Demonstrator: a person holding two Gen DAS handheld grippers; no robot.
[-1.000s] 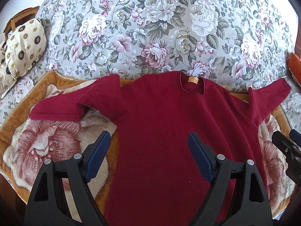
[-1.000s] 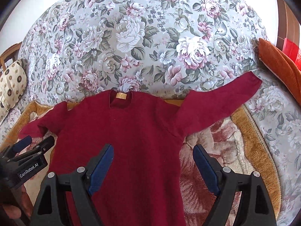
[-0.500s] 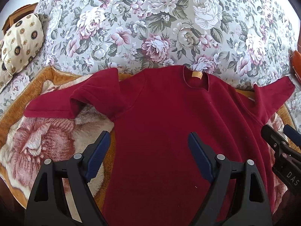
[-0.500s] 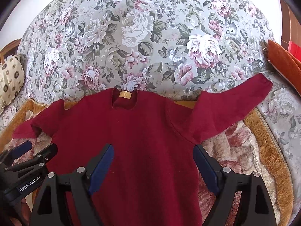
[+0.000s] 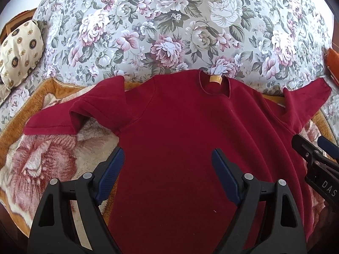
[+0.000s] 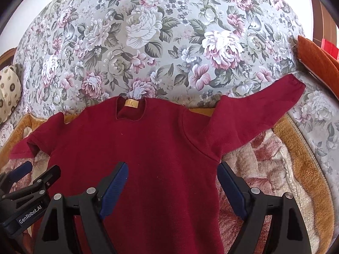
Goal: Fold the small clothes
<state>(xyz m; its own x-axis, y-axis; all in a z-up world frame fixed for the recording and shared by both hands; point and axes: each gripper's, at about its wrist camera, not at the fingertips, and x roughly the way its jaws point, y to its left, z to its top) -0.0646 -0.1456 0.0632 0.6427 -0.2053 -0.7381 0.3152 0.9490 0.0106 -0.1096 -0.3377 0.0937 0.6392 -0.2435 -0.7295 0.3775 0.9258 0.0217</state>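
Observation:
A dark red long-sleeved top (image 5: pixel 186 131) (image 6: pixel 152 144) lies flat, front up, on a plush orange-edged blanket, collar with a yellow label (image 5: pixel 215 78) pointing away from me. Its left sleeve (image 5: pixel 63 118) is creased back on itself; its right sleeve (image 6: pixel 260 110) stretches out to the right. My left gripper (image 5: pixel 167 160) hovers open over the top's left side and nothing sits between its blue pads. My right gripper (image 6: pixel 172 174) hovers open over the right side near the armpit, also holding nothing. Each gripper shows at the edge of the other's view.
The blanket (image 6: pixel 300 160) rests on a floral bedspread (image 5: pixel 169 25) that rises behind the top. A cream patterned cushion (image 5: pixel 19 50) lies at far left. An orange cushion (image 6: pixel 317 63) lies at far right. Dark floor shows beyond the blanket's near-left corner.
Both grippers have moved forward and slightly up the top toward the collar, staying open. The garment itself has not shifted.

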